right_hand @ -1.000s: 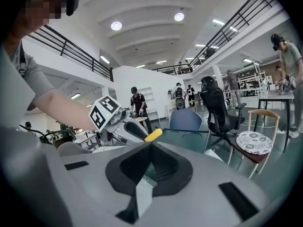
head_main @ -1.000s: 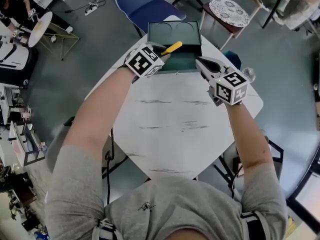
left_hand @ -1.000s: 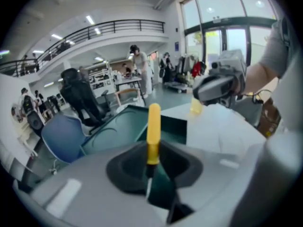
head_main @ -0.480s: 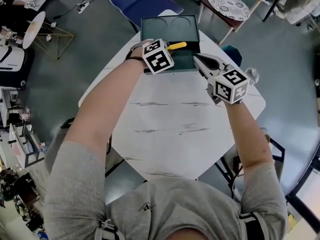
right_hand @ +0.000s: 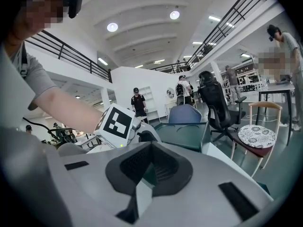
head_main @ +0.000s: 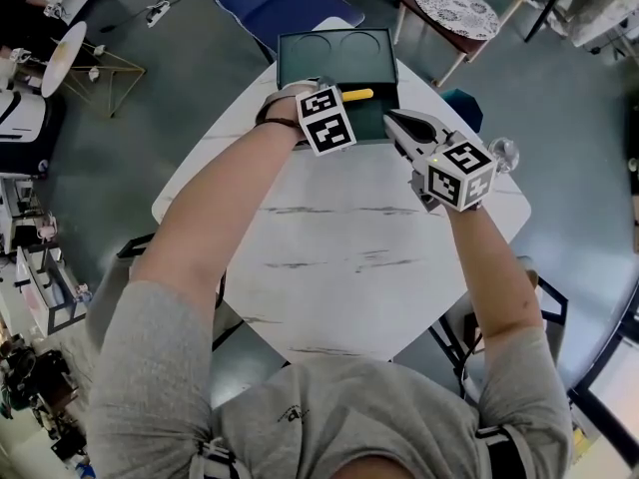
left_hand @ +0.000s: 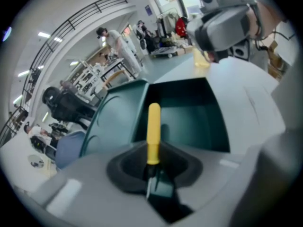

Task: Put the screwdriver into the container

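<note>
White, faintly veined tabletop (head_main: 329, 267) fills the middle of the head view, with grey floor and office chairs all round it. At the upper centre of that frame sits a dark green, hard-sided rectangular container (head_main: 389, 108), its hinged lid (head_main: 339, 56) thrown back to show two moulded circles on the inside. The left gripper (left_hand: 152, 167) is clamped on the screwdriver (left_hand: 153, 126) about where the thin metal shaft meets the smooth, round yellow handle. The handle juts forward over the box's open hollow and, as far as I can tell, is not resting on anything. The right gripper (head_main: 394, 120) hangs just beside the box's right-hand edge with its jaws drawn together on nothing. To my eye the carrying is over and the drop-off is in hand. The next move calls for lowering the tool a little deeper into the hollow, so the slippery handle cannot bounce off the hard rim, and then spreading the jaws to let it go.
</note>
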